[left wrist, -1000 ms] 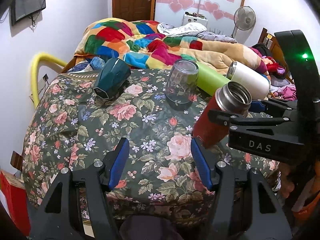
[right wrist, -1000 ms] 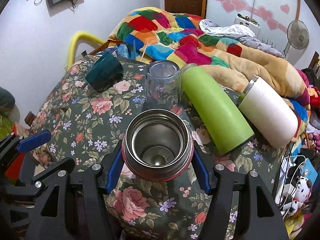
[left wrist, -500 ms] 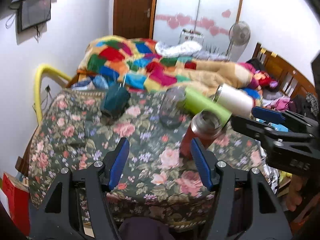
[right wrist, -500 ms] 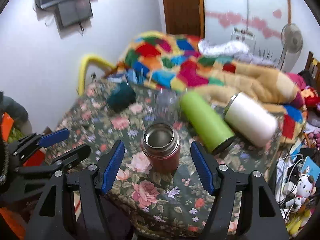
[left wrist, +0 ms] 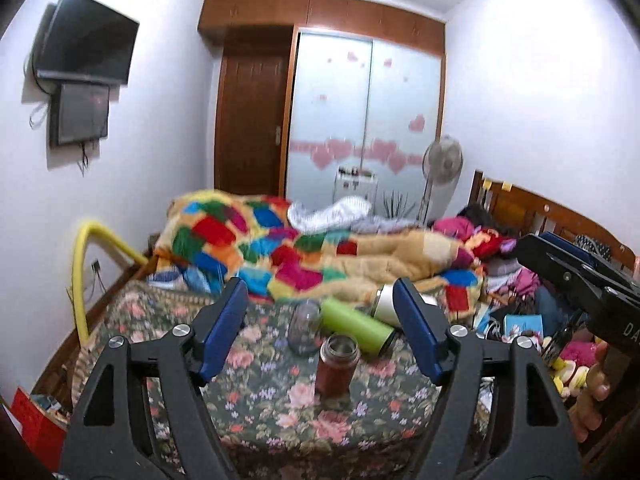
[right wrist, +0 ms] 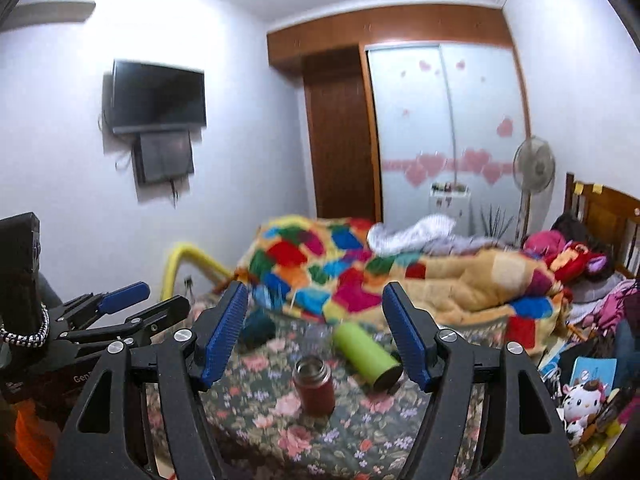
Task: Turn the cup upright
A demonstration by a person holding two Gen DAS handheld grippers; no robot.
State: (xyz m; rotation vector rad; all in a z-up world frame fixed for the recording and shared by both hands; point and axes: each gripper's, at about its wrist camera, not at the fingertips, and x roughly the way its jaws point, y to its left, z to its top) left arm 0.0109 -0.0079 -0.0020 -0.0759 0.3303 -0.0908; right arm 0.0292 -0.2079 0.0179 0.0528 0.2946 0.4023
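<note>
Right wrist view is showing the red cylindrical steel-rimmed cup (right wrist: 314,385) standing upright on the floral-cloth table (right wrist: 360,432), mouth up, so the flip is looking done. Right hand-held gripper (right wrist: 316,334) and left hand-held gripper (left wrist: 320,330) are both hanging released, well apart from it, gripping nothing. Risk: soft cloth is giving the tall narrow cup weak footing; a knock could tip it. The smooth lime-green cylindrical bottle (right wrist: 368,354) is lying nearby on its side and could roll into it.
</note>
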